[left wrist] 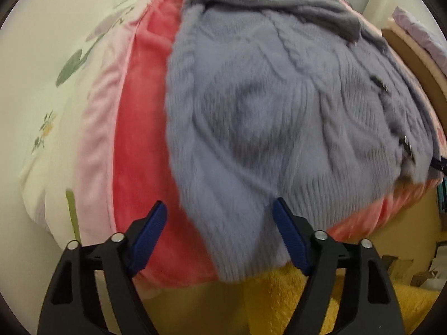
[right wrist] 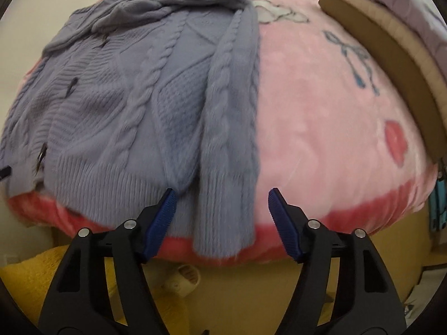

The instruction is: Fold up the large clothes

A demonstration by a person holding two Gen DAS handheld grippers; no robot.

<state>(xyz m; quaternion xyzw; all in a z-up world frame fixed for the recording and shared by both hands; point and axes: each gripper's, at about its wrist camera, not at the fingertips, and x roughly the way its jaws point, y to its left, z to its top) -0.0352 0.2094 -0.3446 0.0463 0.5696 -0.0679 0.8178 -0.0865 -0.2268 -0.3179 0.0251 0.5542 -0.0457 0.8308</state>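
Note:
A lavender cable-knit cardigan (left wrist: 273,106) lies flat on a pink plush blanket (left wrist: 131,128), its sleeves folded in over the body and its ribbed hem at the near edge of the bed. My left gripper (left wrist: 220,209) hangs open over the hem's left corner, and the knit shows between its blue pads without being pinched. In the right wrist view the cardigan (right wrist: 145,89) fills the left half. My right gripper (right wrist: 222,198) stands open over the folded sleeve's cuff (right wrist: 226,217), its pads clear of the knit.
A white floral quilt (left wrist: 47,89) lies left of the blanket. A tan headboard edge (right wrist: 391,64) with a lilac pillow (right wrist: 413,2) curves along the right. Yellow fleece (left wrist: 279,301) lies below the bed's near edge, with boxes on the floor at the far right.

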